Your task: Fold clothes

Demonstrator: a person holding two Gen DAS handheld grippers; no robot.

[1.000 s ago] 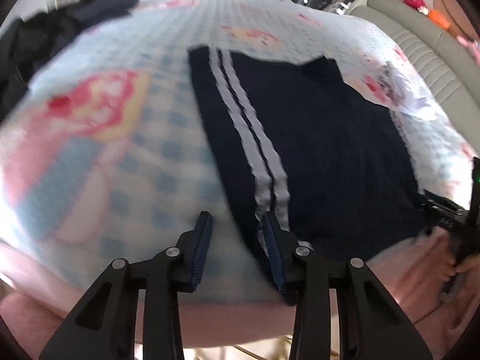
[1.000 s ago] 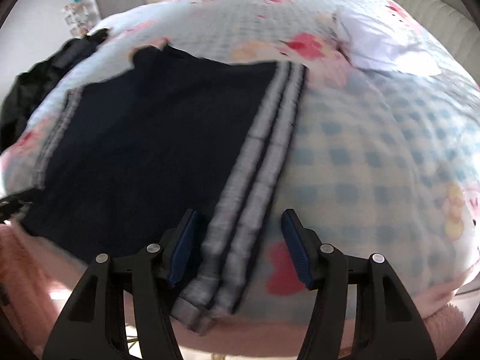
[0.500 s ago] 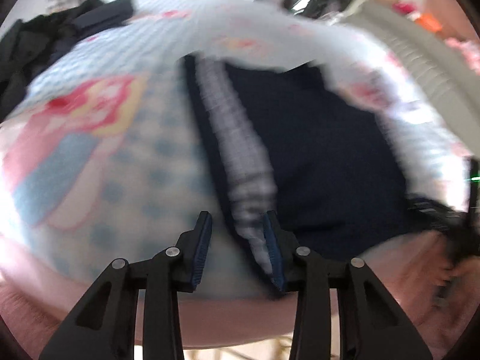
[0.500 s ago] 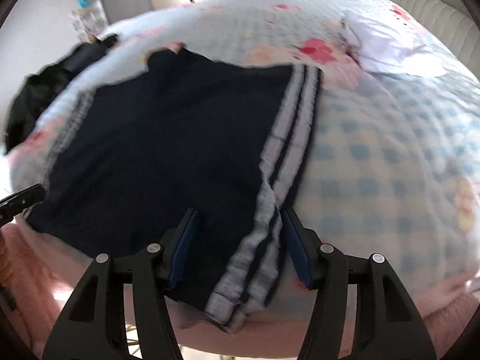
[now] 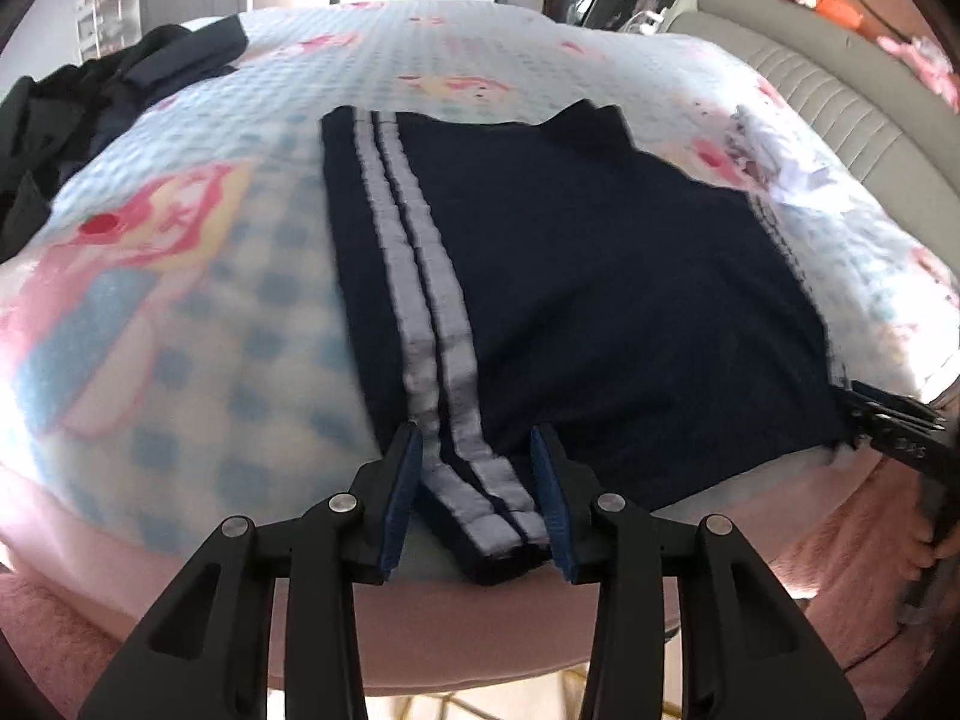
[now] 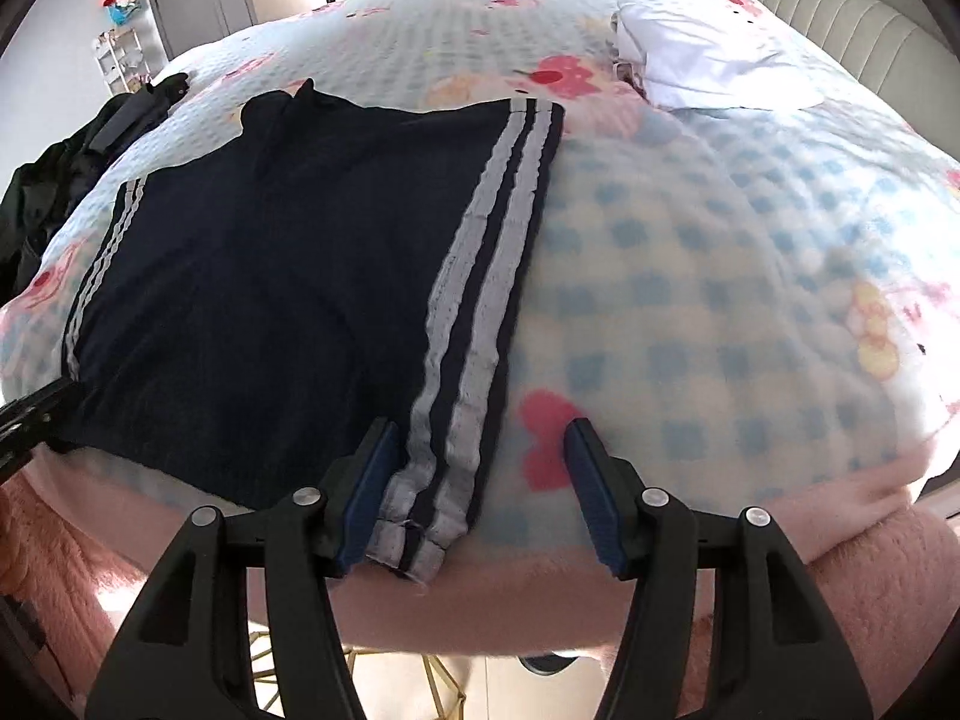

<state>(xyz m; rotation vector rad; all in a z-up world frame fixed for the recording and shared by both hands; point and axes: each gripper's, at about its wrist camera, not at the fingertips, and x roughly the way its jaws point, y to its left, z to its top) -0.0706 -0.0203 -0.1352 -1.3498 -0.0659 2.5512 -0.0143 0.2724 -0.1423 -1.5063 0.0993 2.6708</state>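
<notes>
Left wrist view: the left gripper (image 5: 477,495) stands spread, its pads straddling the near striped corner of the navy shorts (image 5: 588,276), not yet pinching. Right wrist view: the right gripper (image 6: 480,495) is spread wider, the other striped corner just inside its left pad. Each white double stripe (image 5: 420,276) runs away toward 12 o'clock across the checked blanket (image 6: 720,300), so the shorts' near hem spans both grippers, each nearest its own corner.
</notes>
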